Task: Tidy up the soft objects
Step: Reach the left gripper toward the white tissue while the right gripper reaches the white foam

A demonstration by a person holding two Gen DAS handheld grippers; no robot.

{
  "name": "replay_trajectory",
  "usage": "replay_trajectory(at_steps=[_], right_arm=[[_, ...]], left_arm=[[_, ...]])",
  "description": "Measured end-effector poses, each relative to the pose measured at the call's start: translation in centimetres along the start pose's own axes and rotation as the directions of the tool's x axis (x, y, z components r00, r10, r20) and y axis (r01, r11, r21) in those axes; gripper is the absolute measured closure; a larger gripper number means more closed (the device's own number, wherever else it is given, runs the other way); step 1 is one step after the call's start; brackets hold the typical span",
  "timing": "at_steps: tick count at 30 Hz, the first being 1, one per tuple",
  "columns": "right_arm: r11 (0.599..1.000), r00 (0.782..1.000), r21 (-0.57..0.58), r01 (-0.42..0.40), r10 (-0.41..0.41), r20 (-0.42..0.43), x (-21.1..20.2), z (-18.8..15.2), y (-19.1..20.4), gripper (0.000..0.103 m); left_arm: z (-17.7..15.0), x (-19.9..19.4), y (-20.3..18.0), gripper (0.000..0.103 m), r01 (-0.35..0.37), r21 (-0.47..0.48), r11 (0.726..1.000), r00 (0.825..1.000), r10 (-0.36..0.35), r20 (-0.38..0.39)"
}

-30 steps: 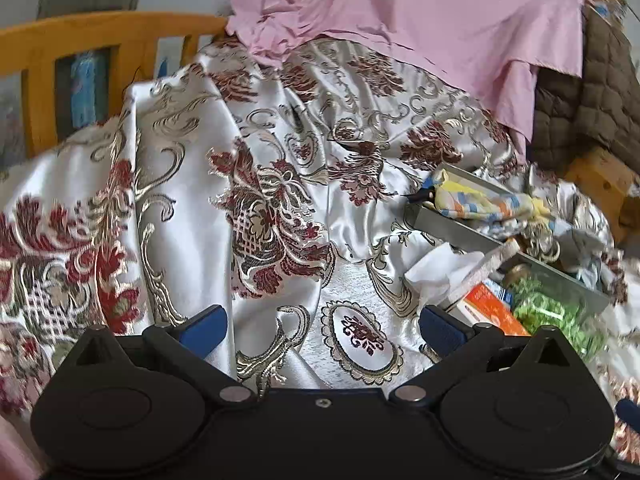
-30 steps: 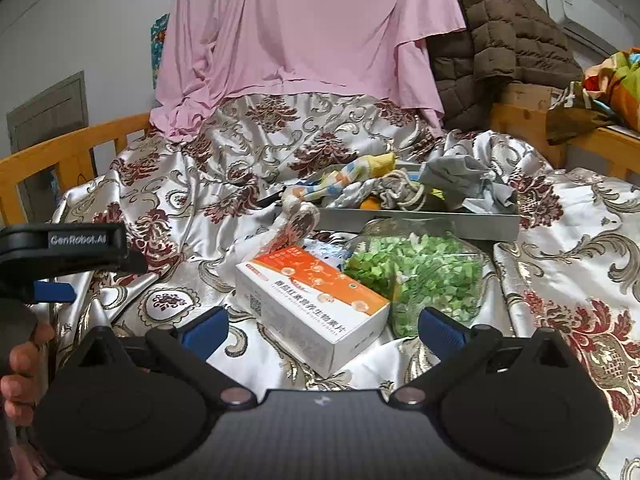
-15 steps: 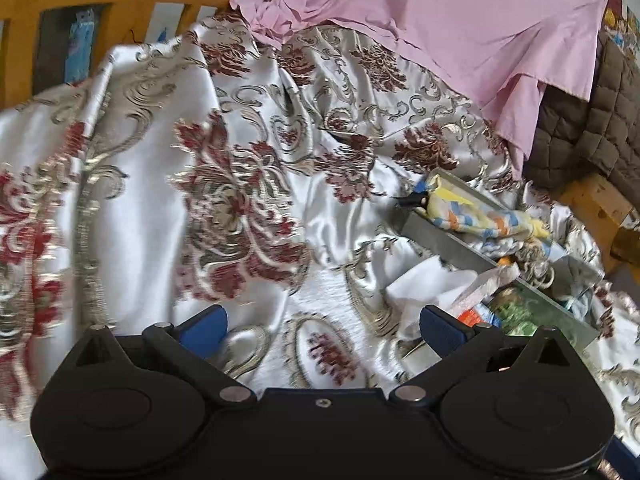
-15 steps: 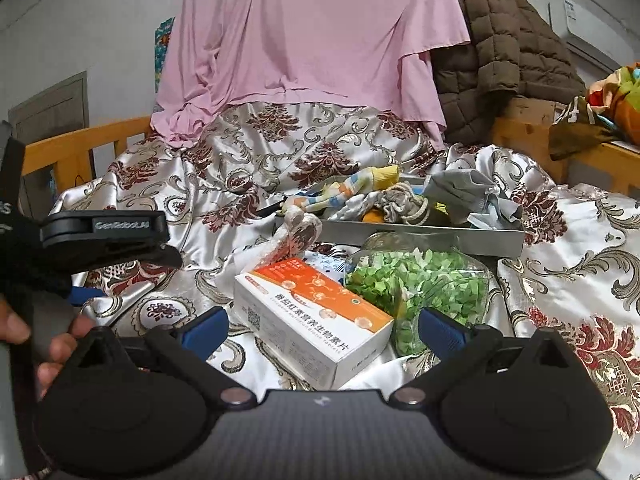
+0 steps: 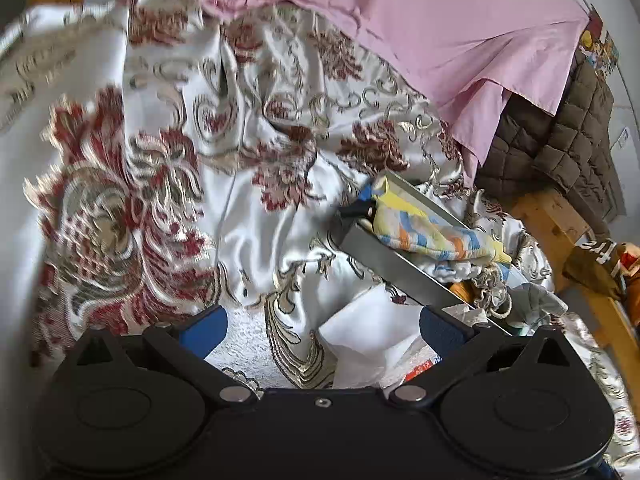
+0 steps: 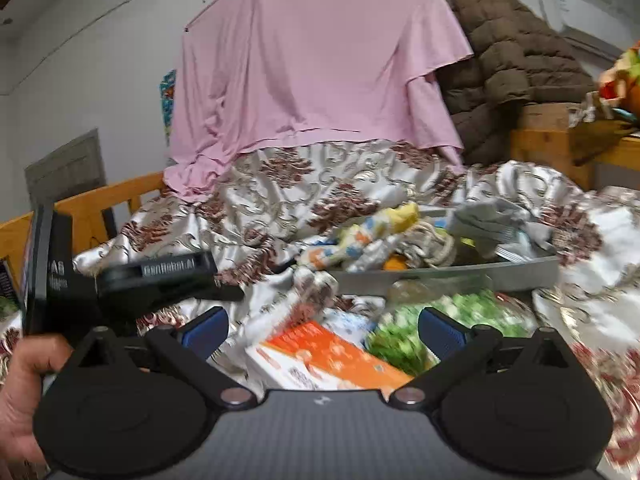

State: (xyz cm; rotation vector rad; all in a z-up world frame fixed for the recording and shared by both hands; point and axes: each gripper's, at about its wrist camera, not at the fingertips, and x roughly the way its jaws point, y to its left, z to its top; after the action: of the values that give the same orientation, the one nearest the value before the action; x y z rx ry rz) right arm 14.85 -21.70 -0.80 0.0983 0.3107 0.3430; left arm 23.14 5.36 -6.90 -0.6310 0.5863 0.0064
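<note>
Patterned satin bedding surrounds our grey tray of limp cloths; both grippers' fingers spread empty, we judge the striped cloth pinchable mid-fold.

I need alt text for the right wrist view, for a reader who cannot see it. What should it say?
The open right tongs point over an orange-and-white box and a bag of green pieces on a floral satin cover. Behind them a grey tray holds crumpled cloths; a hand at left holds the left tongs.
</note>
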Motion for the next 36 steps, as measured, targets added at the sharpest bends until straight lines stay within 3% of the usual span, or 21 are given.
replay_trajectory(at_steps=[4, 9, 15, 22, 26, 30, 36], right_arm=[[0.998, 0.998, 0.033, -0.048, 0.049, -0.043, 2.8, 1.6, -0.9, 0.000], [1.000, 0.995, 0.017, -0.011, 0.013, -0.103, 7.1, 2.9, -1.4, 0.000], [0.997, 0.993, 0.078, -0.025, 0.034, -0.110, 9.8, 3.7, -2.4, 0.000], [0.989, 0.983, 0.127, -0.079, 0.098, -0.154, 10.7, 3.9, -3.8, 0.000], [0.975, 0.974, 0.193, -0.113, 0.147, -0.171, 11.1, 3.9, -4.4, 0.001], [0.968, 0.965, 0.213, -0.134, 0.177, -0.195, 11.4, 3.4, -4.3, 0.003], [0.967, 0.955, 0.202, -0.155, 0.199, -0.222, 12.0, 3.0, -3.4, 0.011]], left_arm=[[0.0, 0.8, 0.7, 0.002, 0.039, -0.040, 0.998, 0.999, -0.040, -0.029], [0.2, 1.3, 1.0, 0.004, 0.106, -0.102, 0.989, 0.993, -0.111, -0.049], [-0.1, 1.1, 1.2, 0.009, 0.122, -0.169, 0.978, 0.991, -0.130, -0.037], [-0.3, 0.9, 1.1, 0.011, 0.121, -0.147, 0.982, 0.991, -0.128, -0.044], [-0.7, 1.3, 0.0, 0.012, 0.109, -0.067, 0.992, 0.990, -0.114, -0.077], [-1.3, 1.7, -1.3, 0.020, 0.106, 0.031, 0.994, 0.989, -0.102, -0.102], [-1.3, 2.0, -0.8, 0.031, 0.108, -0.013, 0.994, 0.987, -0.109, -0.122]])
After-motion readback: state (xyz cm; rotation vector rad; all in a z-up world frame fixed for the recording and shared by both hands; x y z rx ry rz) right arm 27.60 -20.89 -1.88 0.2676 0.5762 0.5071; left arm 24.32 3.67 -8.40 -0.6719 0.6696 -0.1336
